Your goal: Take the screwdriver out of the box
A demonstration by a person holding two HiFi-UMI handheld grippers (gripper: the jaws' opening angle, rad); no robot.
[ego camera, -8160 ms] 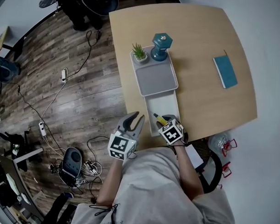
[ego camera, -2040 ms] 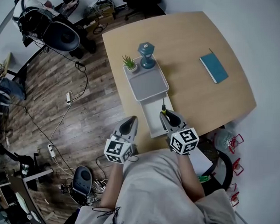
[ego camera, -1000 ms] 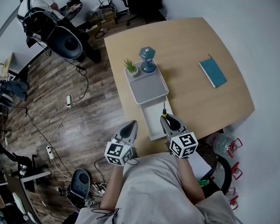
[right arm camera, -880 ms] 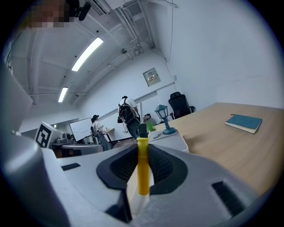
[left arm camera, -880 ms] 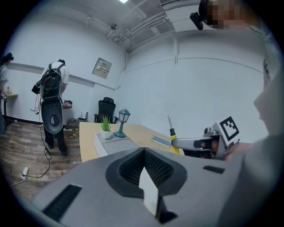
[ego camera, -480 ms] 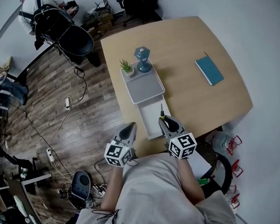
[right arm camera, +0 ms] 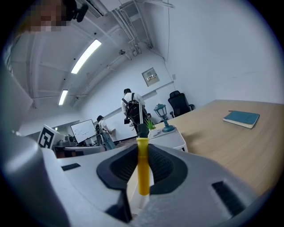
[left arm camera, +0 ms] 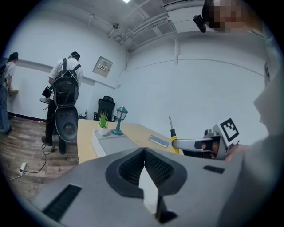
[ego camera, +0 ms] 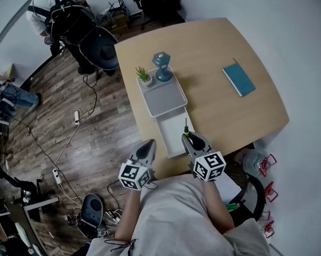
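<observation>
My right gripper (ego camera: pixel 189 140) is shut on the yellow handle of the screwdriver (ego camera: pixel 185 129). It holds the tool above the near end of the open white drawer (ego camera: pixel 169 135) of the box (ego camera: pixel 160 97). In the right gripper view the handle (right arm camera: pixel 142 166) stands upright between the jaws of the right gripper (right arm camera: pixel 142 150), black collar and shaft pointing away. My left gripper (ego camera: pixel 147 148) hangs off the table's near left edge, shut on nothing. The left gripper (left arm camera: pixel 144 150) shows its pads touching in its own view, with the screwdriver (left arm camera: pixel 172 132) off to the right.
On the grey top of the box stand a small potted plant (ego camera: pixel 144 75) and a teal lamp (ego camera: pixel 162 65). A blue book (ego camera: pixel 238 79) lies on the wooden table (ego camera: pixel 218 116) at the right. A person with a backpack (left arm camera: pixel 65 95) stands past the table; cables lie on the floor.
Earlier the right gripper was low at the drawer with the screwdriver lying flat; now the tool is held upright above it. Over the last second both grippers stayed put. The person behind has moved.
</observation>
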